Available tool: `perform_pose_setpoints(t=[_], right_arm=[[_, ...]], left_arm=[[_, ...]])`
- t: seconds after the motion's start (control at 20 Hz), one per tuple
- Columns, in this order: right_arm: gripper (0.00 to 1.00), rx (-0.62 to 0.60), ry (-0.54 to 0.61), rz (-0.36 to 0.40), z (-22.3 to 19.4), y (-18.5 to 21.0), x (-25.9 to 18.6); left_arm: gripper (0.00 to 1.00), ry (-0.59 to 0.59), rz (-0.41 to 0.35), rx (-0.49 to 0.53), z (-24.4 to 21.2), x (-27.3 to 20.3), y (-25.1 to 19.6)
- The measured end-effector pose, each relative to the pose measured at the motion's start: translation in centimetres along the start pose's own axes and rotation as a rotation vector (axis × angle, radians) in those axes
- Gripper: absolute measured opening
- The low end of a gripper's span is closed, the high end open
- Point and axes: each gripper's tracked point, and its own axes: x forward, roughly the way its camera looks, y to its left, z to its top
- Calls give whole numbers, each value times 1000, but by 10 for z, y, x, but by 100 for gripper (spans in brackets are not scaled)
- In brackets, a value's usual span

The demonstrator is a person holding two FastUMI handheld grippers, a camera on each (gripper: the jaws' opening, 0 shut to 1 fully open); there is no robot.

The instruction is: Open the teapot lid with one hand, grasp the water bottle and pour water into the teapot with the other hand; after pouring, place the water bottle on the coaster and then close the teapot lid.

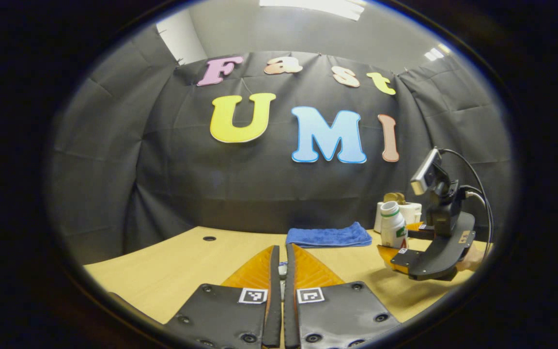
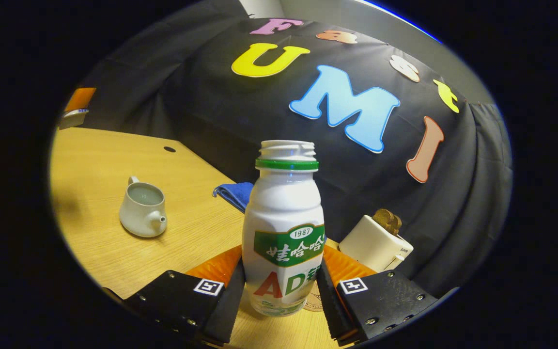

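In the right gripper view the right hand-held gripper [image 2: 281,286] grasps the water bottle [image 2: 283,228], its two fingers pressed against the bottle's lower sides; the bottle stands upright with its mouth uncapped, and its base sits over a round coaster [image 2: 314,301], part of which peeps out on the tabletop [image 2: 100,237] between the fingers; whether the base touches the coaster I cannot tell; farther left on the tabletop stands the teapot [image 2: 142,207], lid off and open at the top, spout pointing right, well apart from the bottle; behind the bottle lies a folded blue cloth [image 2: 234,193], and to the right a white toaster [image 2: 375,236] with a brown thing in its slot

In the left gripper view the left hand-held gripper [image 1: 282,266] is clenched, its fingers nearly touching, with a small pale thing pinched between them that is too hidden to name; beyond them the blue cloth lies at the back of the tabletop; to the right the other gripper holds the bottle, with the toaster just behind
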Motion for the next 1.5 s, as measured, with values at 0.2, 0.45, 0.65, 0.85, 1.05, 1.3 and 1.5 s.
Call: perform_pose_setpoints(t=[0.2,0.45,0.65,0.85,1.05,1.3,1.5], right_arm=[[72,-65,8,14,7,18,4],[72,-174,6,29,18,36,13],[72,-244,20,44,19,50,21],[72,-331,44,40,16,57,31],[72,-439,64,24,12,56,40],[72,-574,73,8,11,54,46],[73,-658,75,5,10,56,54]], left_arm=[[12,10,4,-48,-3,-6,-6],[8,36,18,-76,-6,-13,-6],[12,34,24,-71,-6,-14,-5],[8,19,25,-55,-6,-14,-3],[12,11,24,-30,-5,-13,1],[12,13,33,-30,-7,-14,3],[12,12,40,-32,-6,-13,5]])
